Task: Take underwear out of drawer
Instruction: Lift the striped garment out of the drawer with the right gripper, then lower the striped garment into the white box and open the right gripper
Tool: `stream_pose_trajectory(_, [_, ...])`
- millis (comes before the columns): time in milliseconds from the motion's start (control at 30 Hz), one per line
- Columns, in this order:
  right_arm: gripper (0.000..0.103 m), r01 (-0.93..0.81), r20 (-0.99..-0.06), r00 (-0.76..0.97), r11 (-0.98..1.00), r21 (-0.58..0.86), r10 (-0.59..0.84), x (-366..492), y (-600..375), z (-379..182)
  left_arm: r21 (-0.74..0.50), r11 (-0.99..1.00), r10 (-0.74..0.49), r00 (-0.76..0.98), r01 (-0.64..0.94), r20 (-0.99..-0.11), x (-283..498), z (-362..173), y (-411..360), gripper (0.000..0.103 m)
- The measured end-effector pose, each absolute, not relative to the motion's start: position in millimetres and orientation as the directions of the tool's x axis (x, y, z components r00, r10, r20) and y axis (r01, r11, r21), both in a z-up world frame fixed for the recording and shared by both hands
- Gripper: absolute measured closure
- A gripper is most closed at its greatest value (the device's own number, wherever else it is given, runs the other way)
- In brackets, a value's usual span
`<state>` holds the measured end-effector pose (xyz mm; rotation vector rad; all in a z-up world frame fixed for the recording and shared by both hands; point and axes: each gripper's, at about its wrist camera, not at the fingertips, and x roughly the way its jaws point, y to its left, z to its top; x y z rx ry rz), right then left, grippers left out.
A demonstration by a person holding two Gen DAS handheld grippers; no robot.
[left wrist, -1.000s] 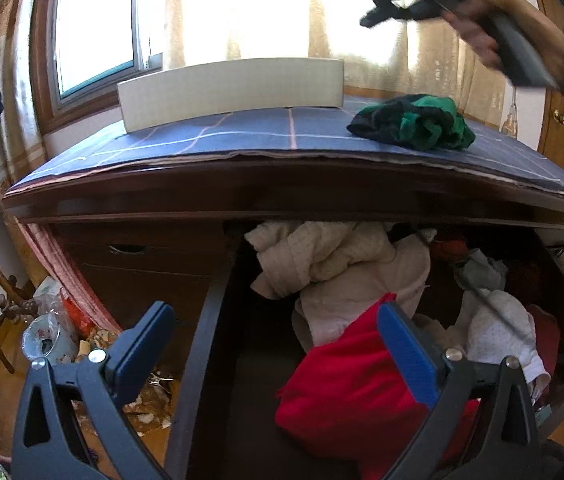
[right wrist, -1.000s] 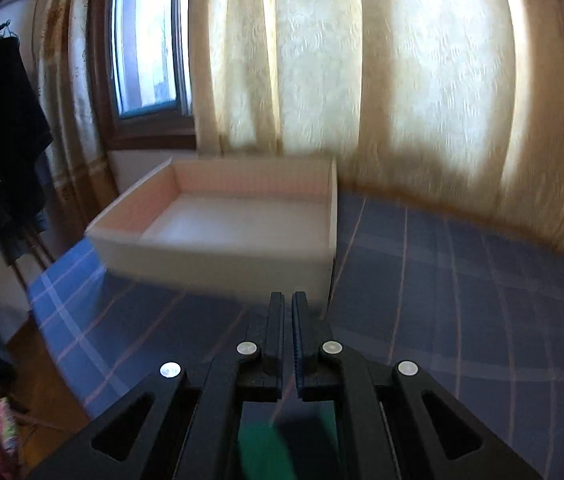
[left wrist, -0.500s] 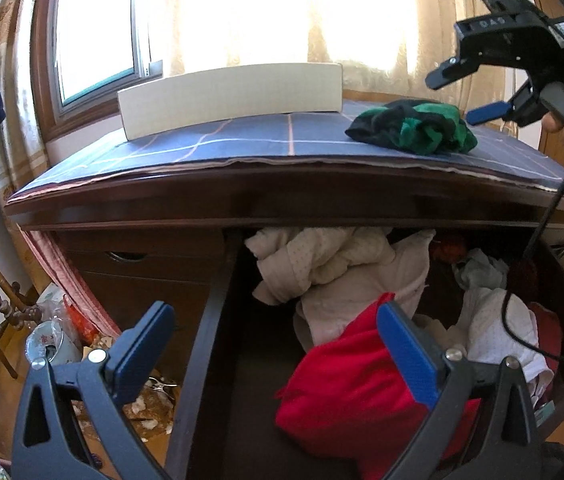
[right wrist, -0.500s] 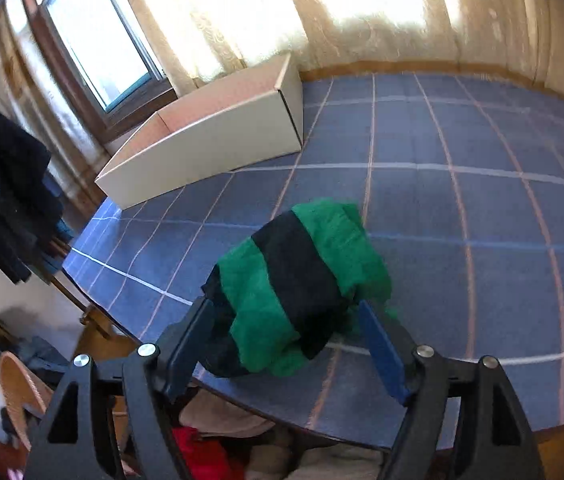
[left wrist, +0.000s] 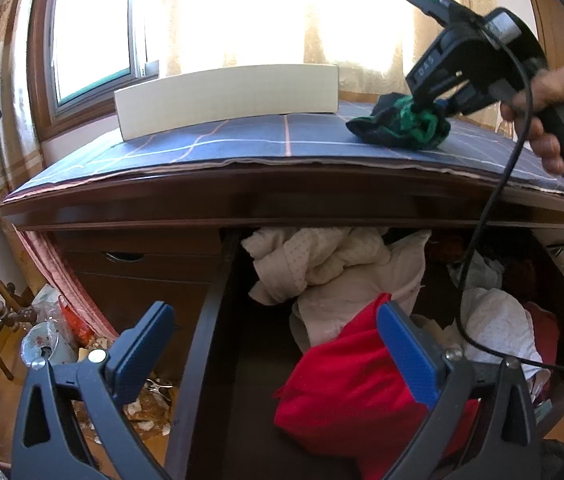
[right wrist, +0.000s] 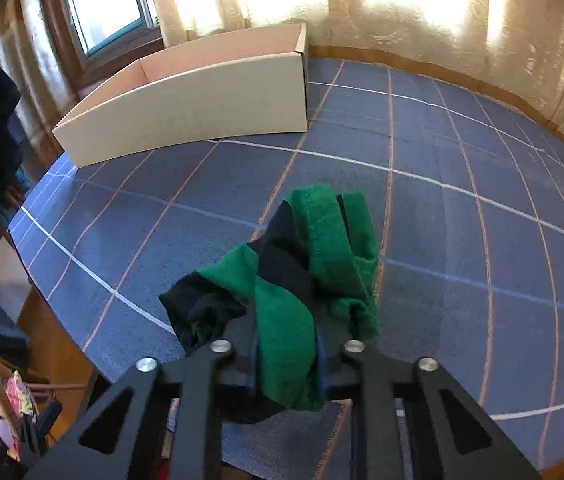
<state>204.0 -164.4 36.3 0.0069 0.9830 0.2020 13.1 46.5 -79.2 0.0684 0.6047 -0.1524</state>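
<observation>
**Underwear out of the drawer and back in your right gripper**

Underwear (right wrist: 314,276), green with black bands, lies bunched on the blue checked cloth (right wrist: 462,200) on top of the dresser, directly under your right gripper (right wrist: 286,364). That gripper's jaws have just been closing, and its pads now pinch a fold of the green fabric between them; most of the garment spills ahead of the fingertips. From the left wrist view the same gripper (left wrist: 428,110) dips into the bundle from above, with your hand (left wrist: 550,116) on its handle.

Your left gripper (left wrist: 277,344) hangs with its jaws wide apart and nothing between them. Below and ahead of it sits the open drawer (left wrist: 209,320), still full: a red garment (left wrist: 346,380) close by its right finger, pale clothes (left wrist: 330,264) further ahead.

This piece is already out of the drawer, so the removal looks done for it; a white box (right wrist: 201,108) stands ahead and left of your right gripper, perhaps its destination.

The only writing is white lettering on your right gripper's body, too small to make out for certain.
</observation>
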Motion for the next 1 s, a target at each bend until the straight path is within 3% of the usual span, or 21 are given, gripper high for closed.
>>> stream_pose_trajectory(267, [0.084, -0.252, -0.642, 0.728, 0.964, 0.078, 0.242, 229, -148, 128, 0.002, 0.986, -0.136, 0.801, 0.169, -0.583, 17, -80, 48, 0.0])
stream_pose_trajectory(467, [0.084, -0.262, -0.538, 0.809, 0.965, 0.026, 0.235, 327, -116, 154, -0.002, 0.987, -0.127, 0.787, 0.158, -0.604, 20, -81, 48, 0.0])
stream_pose_trajectory(700, [0.083, -0.22, -0.667, 0.704, 0.968, 0.119, 0.242, 421, -108, 71, 0.01, 0.99, -0.107, 0.776, 0.144, -0.622, 23, -83, 47, 0.0])
stream_pose_trajectory(867, [0.083, -0.258, -0.722, 0.682, 0.962, -0.093, 0.113, 426, -95, 63, 0.03, 0.989, -0.092, 0.774, 0.142, -0.626, 25, -83, 45, 0.0])
stream_pose_trajectory(1000, [0.083, -0.245, -0.785, 0.617, 0.962, -0.119, 0.06, 421, -101, 61, 0.031, 0.991, -0.081, 0.777, 0.129, -0.625, 25, -83, 45, 0.0])
